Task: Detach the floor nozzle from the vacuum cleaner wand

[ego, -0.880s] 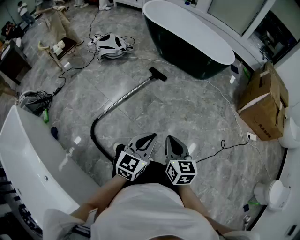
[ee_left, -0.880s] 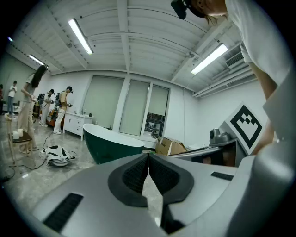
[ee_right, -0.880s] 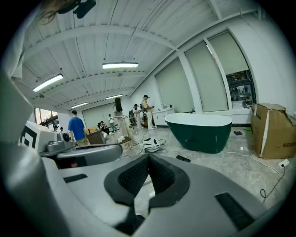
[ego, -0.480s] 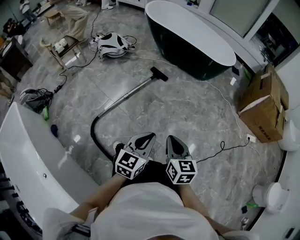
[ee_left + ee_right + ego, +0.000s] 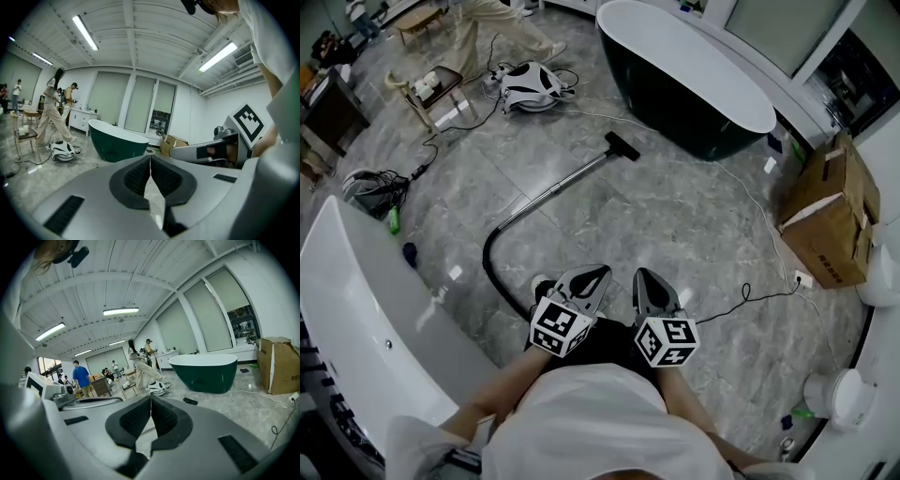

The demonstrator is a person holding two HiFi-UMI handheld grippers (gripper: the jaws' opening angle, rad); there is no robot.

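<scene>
The black floor nozzle [image 5: 621, 146] lies on the grey marble floor, joined to the metal wand [image 5: 558, 187]. From the wand a black hose [image 5: 490, 265] curves back toward me. In the right gripper view the nozzle [image 5: 190, 401] shows small on the floor ahead. My left gripper [image 5: 604, 272] and right gripper [image 5: 640, 276] are held side by side close to my body, well short of the wand. Both are shut with nothing between the pads, as the left gripper view [image 5: 150, 158] and the right gripper view [image 5: 151, 399] show.
A dark green bathtub [image 5: 694, 112] stands beyond the nozzle. The white vacuum body [image 5: 530, 89] lies at the back left, with a person [image 5: 492, 28] walking by it. A cardboard box [image 5: 825, 211] is at the right, a white tub rim [image 5: 356, 309] at my left, and a cable [image 5: 750, 291] on the floor.
A person has walked into the top left of the head view, near the vacuum body. Both grippers have stayed shut and in place.
</scene>
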